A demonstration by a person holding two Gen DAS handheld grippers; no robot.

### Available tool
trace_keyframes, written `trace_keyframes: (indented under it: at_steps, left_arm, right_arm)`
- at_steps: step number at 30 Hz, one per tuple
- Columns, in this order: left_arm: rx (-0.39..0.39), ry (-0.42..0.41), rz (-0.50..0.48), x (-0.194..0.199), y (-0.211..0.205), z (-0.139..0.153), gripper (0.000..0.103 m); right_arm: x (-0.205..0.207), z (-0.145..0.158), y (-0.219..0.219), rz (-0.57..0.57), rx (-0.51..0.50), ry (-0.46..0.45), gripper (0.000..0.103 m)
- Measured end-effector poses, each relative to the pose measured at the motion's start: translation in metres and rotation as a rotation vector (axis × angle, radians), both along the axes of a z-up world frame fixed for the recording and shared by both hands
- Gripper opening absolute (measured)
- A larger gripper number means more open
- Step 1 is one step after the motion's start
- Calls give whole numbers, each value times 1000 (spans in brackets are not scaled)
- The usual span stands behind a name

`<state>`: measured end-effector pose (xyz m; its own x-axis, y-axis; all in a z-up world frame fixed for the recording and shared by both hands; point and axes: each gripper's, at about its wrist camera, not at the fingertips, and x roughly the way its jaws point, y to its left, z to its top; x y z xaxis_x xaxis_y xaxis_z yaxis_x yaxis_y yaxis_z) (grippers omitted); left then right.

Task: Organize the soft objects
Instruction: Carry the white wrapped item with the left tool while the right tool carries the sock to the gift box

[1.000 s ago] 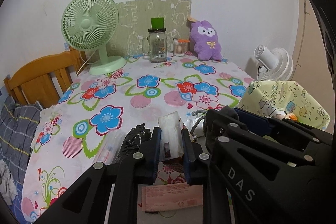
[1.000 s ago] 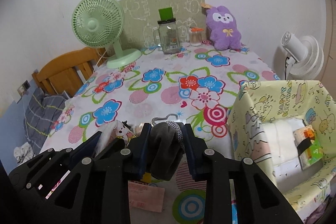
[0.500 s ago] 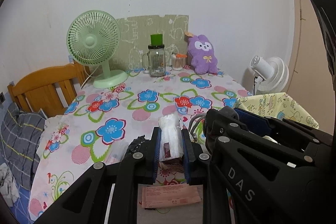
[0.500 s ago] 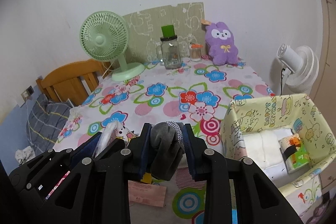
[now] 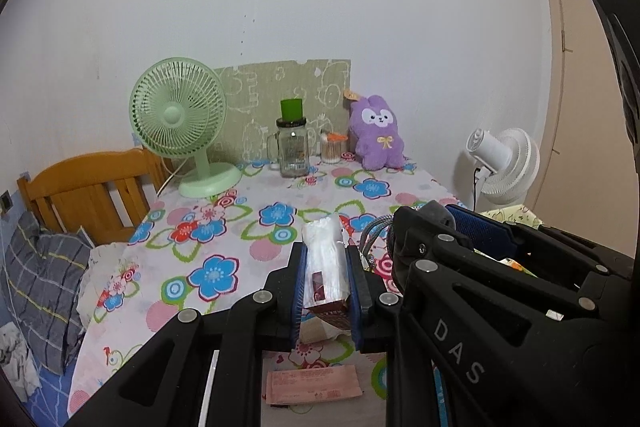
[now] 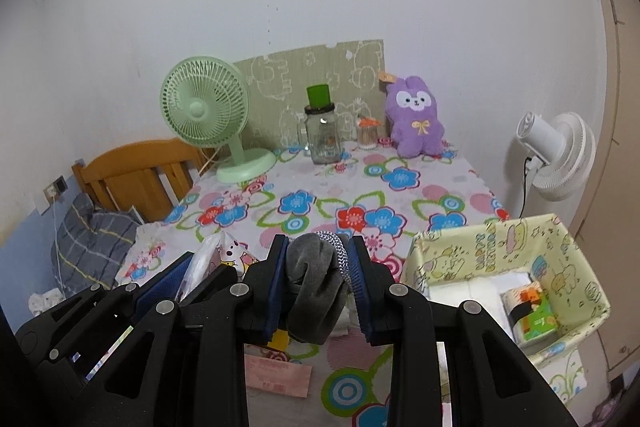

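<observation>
Green fan (image 5: 176, 119) beside glass jar (image 5: 293, 151)

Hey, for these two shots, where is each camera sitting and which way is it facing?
Left wrist: rides the left tongs, looking down the table toward the green fan; its tongs clamp a plastic packet, and the right tongs show at right.
Right wrist: rides the right tongs, facing the same way; they clamp a grey sock, with the bin at right and the left tongs at left.
Shared: fan, jar, purple plush, white fan.
</observation>
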<state>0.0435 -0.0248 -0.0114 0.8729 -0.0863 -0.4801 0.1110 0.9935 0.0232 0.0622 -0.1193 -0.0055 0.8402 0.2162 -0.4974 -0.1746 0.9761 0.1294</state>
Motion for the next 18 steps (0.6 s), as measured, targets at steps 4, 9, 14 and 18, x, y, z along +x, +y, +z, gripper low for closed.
trace_keyframes:
  at_steps: [4,9,14,18]
  left_arm:
    - [3,-13,-5,-1,-5,8,17]
    - [4,-24,-17,-1,-16,14,17]
    - [7,-27,-30,0,-26,17,17]
    - [10,-30,-44,1,-38,18,17]
  right_arm:
    - [-2,8,-5,-3,2,-13,33]
    - [-4,15,-15,-11,0,-31,33]
    - [-4,18,-26,-22,-1,-34,33]
    - [-4,19,-38,-36,1,-38,33]
